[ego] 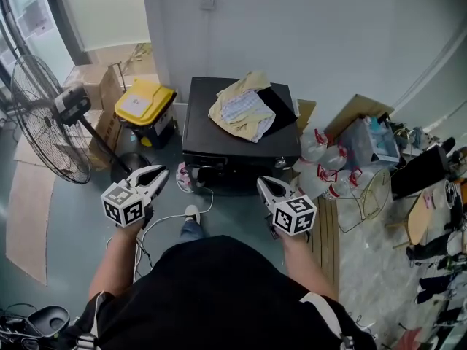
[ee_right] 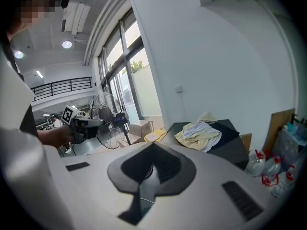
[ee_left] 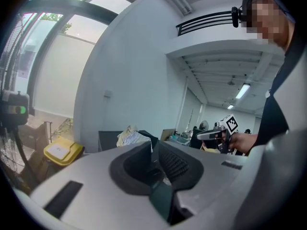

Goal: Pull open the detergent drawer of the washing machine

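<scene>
Black washing machine (ego: 241, 143) with clothes (ego: 244, 108) heaped on top, and the left gripper (ego: 159, 173) and right gripper (ego: 263, 184) both hover out in front of it, not touching it, jaws pinched fully shut on nothing, drawer too dark to spot.

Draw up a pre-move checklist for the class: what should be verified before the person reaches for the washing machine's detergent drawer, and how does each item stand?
1. Left gripper empty: ok, jaws together on nothing.
2. Right gripper empty: ok, jaws together on nothing.
3. Jaws parted to take the drawer: not ok, both are shut.
4. Grippers at the washing machine: not ok, both are held short of it.
5. Drawer located: cannot tell, the machine's front barely shows from above.
6. Clothes clear of the front edge: ok, piled on the lid.
</scene>
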Available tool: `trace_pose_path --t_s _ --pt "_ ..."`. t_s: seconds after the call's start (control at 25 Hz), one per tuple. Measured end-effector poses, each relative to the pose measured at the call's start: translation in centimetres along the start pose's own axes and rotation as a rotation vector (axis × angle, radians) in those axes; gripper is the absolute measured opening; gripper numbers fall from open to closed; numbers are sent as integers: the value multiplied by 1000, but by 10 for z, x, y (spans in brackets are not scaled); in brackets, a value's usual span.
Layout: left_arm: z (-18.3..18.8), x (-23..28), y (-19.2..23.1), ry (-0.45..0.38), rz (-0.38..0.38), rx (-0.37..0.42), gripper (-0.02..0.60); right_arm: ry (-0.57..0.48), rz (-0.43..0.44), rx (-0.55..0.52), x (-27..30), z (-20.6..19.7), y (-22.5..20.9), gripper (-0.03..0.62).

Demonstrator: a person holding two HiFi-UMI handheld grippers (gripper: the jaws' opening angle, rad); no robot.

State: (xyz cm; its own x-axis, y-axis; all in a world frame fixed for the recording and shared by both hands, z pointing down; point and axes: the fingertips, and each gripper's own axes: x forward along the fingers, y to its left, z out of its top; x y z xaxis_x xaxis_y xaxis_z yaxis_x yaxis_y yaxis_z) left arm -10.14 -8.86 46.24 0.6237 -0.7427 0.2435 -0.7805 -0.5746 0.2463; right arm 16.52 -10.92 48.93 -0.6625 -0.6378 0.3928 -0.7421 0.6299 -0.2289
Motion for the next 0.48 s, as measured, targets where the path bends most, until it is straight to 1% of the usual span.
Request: trace_pose_path --t_s 0.48 --pt "6 22 12 19 -19 -13 55 15 -14 14 16 9 -17 2"
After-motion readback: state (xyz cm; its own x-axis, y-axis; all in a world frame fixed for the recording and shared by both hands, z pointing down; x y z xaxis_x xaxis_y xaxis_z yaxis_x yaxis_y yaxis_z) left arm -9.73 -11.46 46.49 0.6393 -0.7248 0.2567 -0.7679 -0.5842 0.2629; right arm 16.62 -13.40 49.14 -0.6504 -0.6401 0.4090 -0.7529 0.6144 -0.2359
